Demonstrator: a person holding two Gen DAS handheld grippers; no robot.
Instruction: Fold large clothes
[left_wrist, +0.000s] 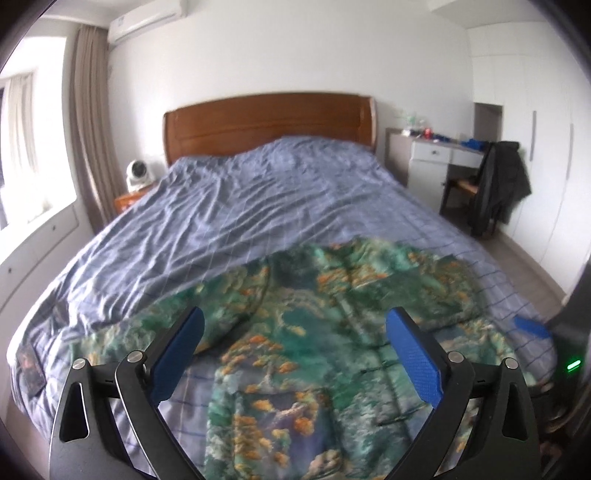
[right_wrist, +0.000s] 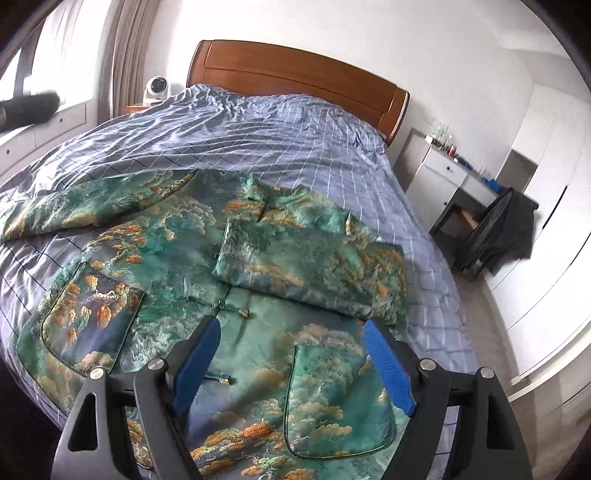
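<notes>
- Left wrist view: the left gripper (left_wrist: 295, 354) hangs above the foot edge of the bed (left_wrist: 229, 206) with its jaws wide and nothing between them. The jacket (left_wrist: 295, 332), green with orange patterning, lies flat on the blue checked cover at that edge.
- Risk here: the cover is wrinkled and soft, so a low pinch would likely catch cover along with jacket cloth and drag both. The picture is blurred, so seams are hard to pick out.
- Count here: one jacket, one bed, one gripper fully seen, plus a blue finger (left_wrist: 530, 326) of the other at the right edge.
- Right wrist view: the right gripper (right_wrist: 291, 363) is also wide and empty, over the jacket's lower front.
- One sleeve (right_wrist: 310, 266) is folded across the chest; the other sleeve (right_wrist: 88, 203) lies spread toward the bed's left edge.
- Risk here: the glossy cloth looks slippery, so lifting the hem may slide the folded sleeve off.
- Count here: two sleeves, two pockets (right_wrist: 88, 325), one collar (right_wrist: 266, 201).
</notes>
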